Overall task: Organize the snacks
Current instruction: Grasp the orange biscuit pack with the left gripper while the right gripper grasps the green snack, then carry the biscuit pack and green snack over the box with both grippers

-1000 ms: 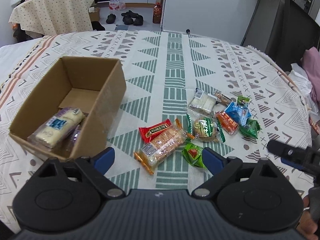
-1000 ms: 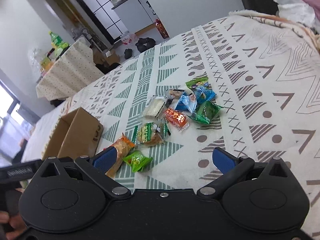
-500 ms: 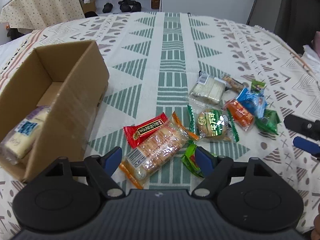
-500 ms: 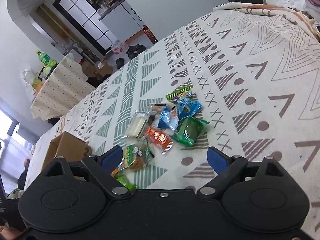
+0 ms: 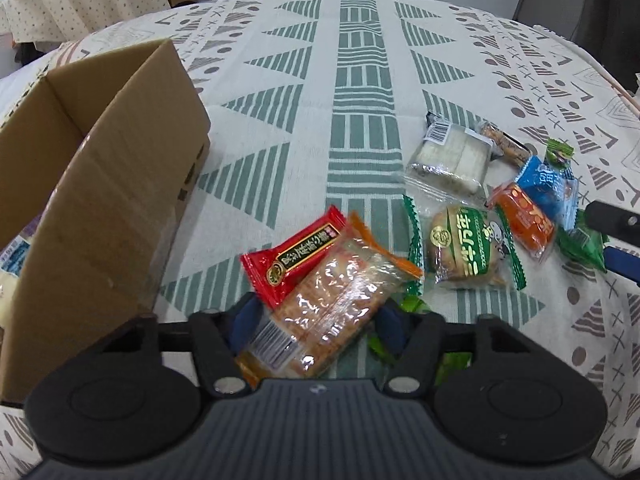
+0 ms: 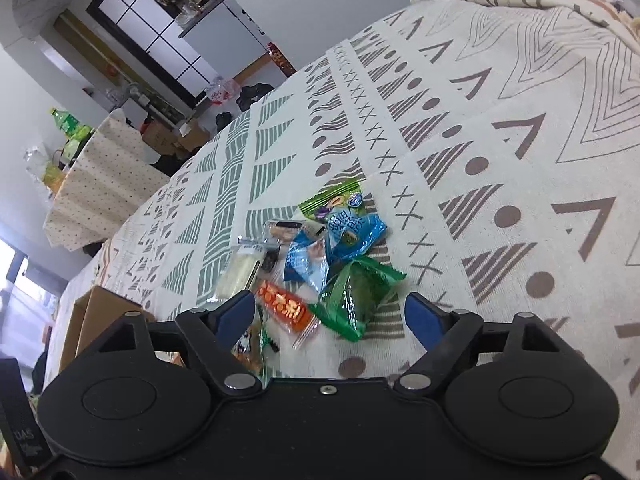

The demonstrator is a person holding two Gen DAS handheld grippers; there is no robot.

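My left gripper (image 5: pixel 318 320) is open, its blue pads on either side of the near end of a clear orange-edged cracker pack (image 5: pixel 328 304). A red bar (image 5: pixel 296 254) lies just behind the pack. A cardboard box (image 5: pixel 100 200) stands to the left, with a white snack pack showing inside at the frame edge. My right gripper (image 6: pixel 334 314) is open, low over the pile: a dark green packet (image 6: pixel 356 292) and an orange packet (image 6: pixel 284 306) lie between its pads. The right gripper's tip also shows at the right edge of the left wrist view (image 5: pixel 612 236).
More snacks lie on the patterned tablecloth (image 5: pixel 360 92): a white wafer pack (image 5: pixel 448 160), a round green-labelled cake (image 5: pixel 464 248), blue packets (image 6: pixel 340 236), a green candy bag (image 6: pixel 336 202). A second covered table (image 6: pixel 100 176) stands beyond the table edge.
My left gripper has dropped forward and its pads now flank the cracker pack, narrower than before. My right gripper has moved in closer over the green and orange packets.
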